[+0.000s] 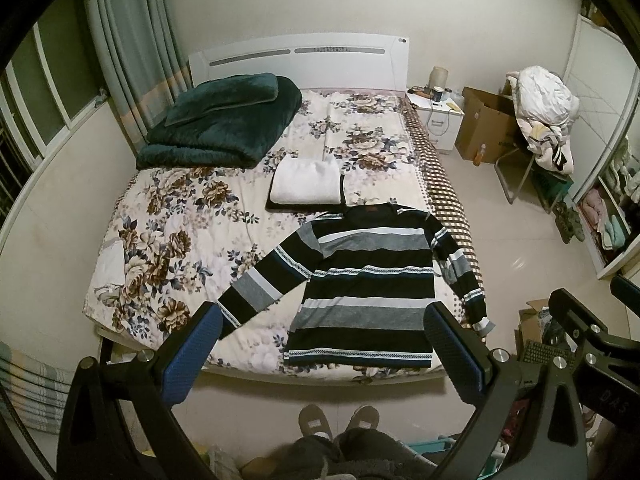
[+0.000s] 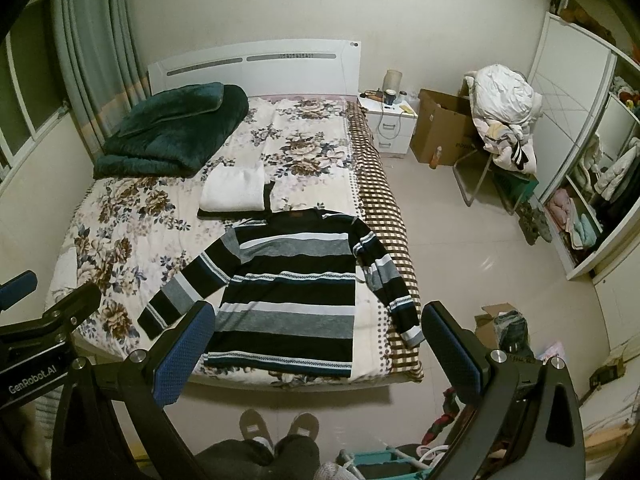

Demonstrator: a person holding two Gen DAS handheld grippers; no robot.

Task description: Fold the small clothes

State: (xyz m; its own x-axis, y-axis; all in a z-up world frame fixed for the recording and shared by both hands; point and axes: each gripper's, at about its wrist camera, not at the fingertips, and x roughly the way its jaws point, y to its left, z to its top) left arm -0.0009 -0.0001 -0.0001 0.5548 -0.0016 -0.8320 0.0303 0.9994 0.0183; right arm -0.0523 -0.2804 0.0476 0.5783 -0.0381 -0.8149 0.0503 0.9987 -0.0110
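A striped black, grey and white sweater (image 1: 368, 280) (image 2: 292, 280) lies flat on the floral bed (image 1: 180, 248) (image 2: 120, 240), near its foot on the right side, with both sleeves spread out. Beyond its collar sits a folded white garment (image 1: 306, 181) (image 2: 236, 188) on a folded dark one. My left gripper (image 1: 324, 352) is held high above the foot of the bed, open and empty. My right gripper (image 2: 316, 348) is raised beside it, also open and empty. Both are well clear of the sweater.
A folded dark green blanket (image 1: 224, 124) (image 2: 172, 128) lies at the head of the bed. To the right are a nightstand (image 2: 390, 120), a cardboard box (image 2: 440, 128), a chair piled with clothes (image 2: 506, 120) and an open wardrobe (image 2: 592, 200). A person's slippered feet (image 2: 280, 428) stand by the bed.
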